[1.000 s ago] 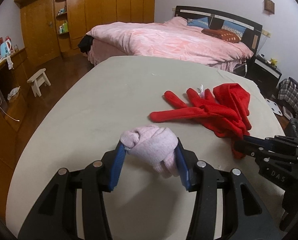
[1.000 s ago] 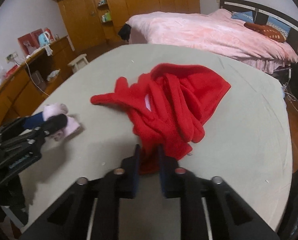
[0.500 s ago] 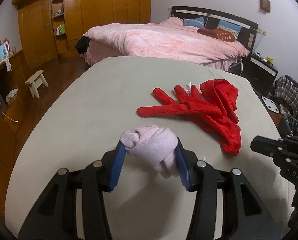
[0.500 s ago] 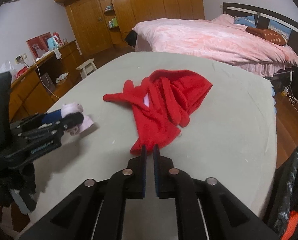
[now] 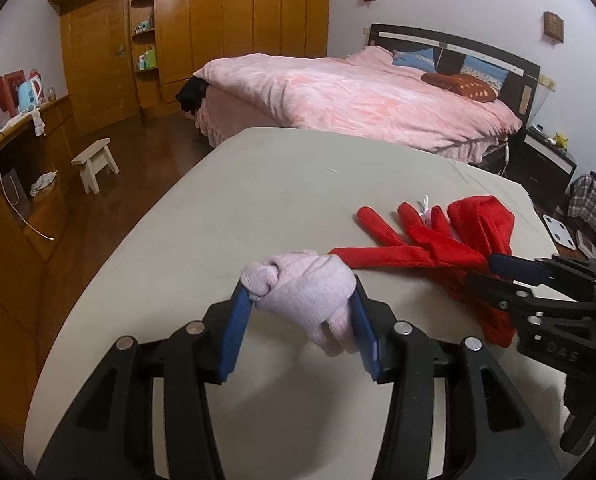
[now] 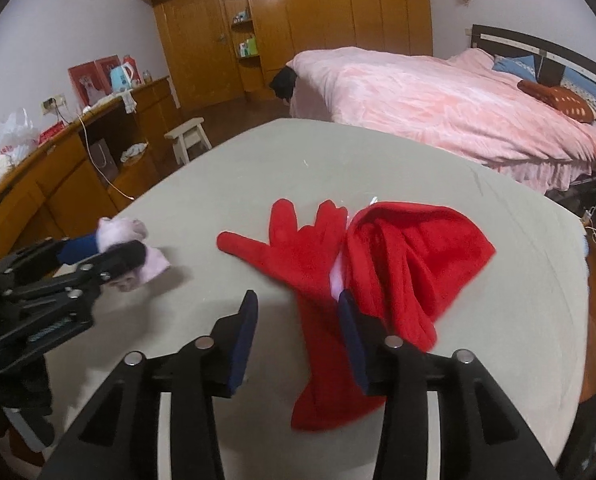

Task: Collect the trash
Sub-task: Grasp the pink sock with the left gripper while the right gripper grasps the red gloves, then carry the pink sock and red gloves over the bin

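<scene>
A knotted pale pink cloth bundle (image 5: 310,286) is clamped between the blue pads of my left gripper (image 5: 299,300), just above the grey-beige table (image 5: 257,184). A red glove (image 6: 298,240) lies flat on the table beside a red hat (image 6: 418,248). My right gripper (image 6: 298,300) hovers over the glove's cuff. Its jaws are opening; the cuff lies under and between them, and the pads do not press on it. In the right wrist view my left gripper (image 6: 109,252) with the pink bundle (image 6: 117,230) is at the left. In the left wrist view my right gripper (image 5: 482,272) reaches in over the red glove (image 5: 410,252).
A small white scrap (image 5: 425,202) lies by the glove's fingers. Beyond the table stand a bed with a pink cover (image 5: 358,100), wooden wardrobes (image 5: 237,20), a small stool (image 5: 95,160) and a sideboard (image 6: 77,168) on the left. A nightstand (image 5: 546,164) stands at the right.
My right gripper was shut at the red cloth's edge, drew back, and now stands over the glove's cuff with its jaws apart. The left gripper still grips the pink bundle.
</scene>
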Demonstrator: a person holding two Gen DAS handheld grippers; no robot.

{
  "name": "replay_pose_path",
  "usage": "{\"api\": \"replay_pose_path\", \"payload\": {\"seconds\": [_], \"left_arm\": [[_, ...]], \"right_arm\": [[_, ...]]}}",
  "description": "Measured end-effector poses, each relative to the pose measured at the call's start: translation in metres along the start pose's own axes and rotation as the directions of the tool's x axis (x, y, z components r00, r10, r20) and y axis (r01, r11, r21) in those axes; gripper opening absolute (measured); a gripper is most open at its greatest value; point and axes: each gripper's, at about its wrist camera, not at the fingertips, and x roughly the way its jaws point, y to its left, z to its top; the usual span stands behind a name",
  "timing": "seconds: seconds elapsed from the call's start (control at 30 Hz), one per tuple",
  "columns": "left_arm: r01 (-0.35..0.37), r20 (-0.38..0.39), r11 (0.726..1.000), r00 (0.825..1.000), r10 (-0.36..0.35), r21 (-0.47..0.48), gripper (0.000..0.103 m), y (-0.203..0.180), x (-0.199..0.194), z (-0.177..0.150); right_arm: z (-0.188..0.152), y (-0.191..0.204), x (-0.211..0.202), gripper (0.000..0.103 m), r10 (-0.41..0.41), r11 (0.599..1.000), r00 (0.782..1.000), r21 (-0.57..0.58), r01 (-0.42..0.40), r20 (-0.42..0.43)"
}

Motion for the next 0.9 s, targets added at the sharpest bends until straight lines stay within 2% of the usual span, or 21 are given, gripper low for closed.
{"api": "replay_pose_path", "payload": {"seconds": [0.03, 0.07, 0.1, 0.13, 0.23, 0.57, 0.9], "left_arm": [[-0.001, 0.0, 1.0, 1.0, 0.001, -0.002, 0.047, 0.001, 0.0, 0.0], [-0.001, 0.0, 1.0, 1.0, 0.001, -0.004, 0.047, 0.001, 0.0, 0.0], [0.0, 0.001, 1.0, 1.0, 0.0, -0.005, 0.047, 0.001, 0.0, 0.0], [0.0, 0.0, 1.0, 1.0, 0.0, -0.004, 0.047, 0.001, 0.0, 0.0], [0.005, -0.001, 1.0, 1.0, -0.005, -0.002, 0.047, 0.001, -0.001, -0.001], [0.037, 0.021, 0.999, 0.999, -0.037, 0.01, 0.047, -0.014, -0.025, -0.001], [0.092, 0.061, 0.993, 0.993, -0.097, 0.075, 0.047, -0.052, -0.073, 0.004]], "right_arm": [[0.0, -0.001, 0.004, 0.041, -0.001, 1.0, 1.0, -0.001, 0.001, -0.012], [0.0, -0.001, 0.009, 0.035, -0.001, 1.0, 0.999, -0.006, 0.001, -0.032], [-0.003, -0.001, 0.01, 0.027, 0.003, 1.0, 0.999, -0.01, -0.004, -0.04], [-0.005, -0.001, 0.011, 0.014, 0.01, 1.0, 0.999, -0.01, -0.011, -0.046], [-0.009, 0.0, 0.002, 0.008, 0.043, 0.999, 0.998, 0.003, -0.043, -0.043], [-0.009, -0.008, -0.073, 0.008, 0.117, 0.988, 0.991, 0.091, -0.123, 0.065], [-0.016, -0.028, -0.145, 0.008, 0.097, 0.977, 0.983, 0.174, -0.124, 0.159]]}}
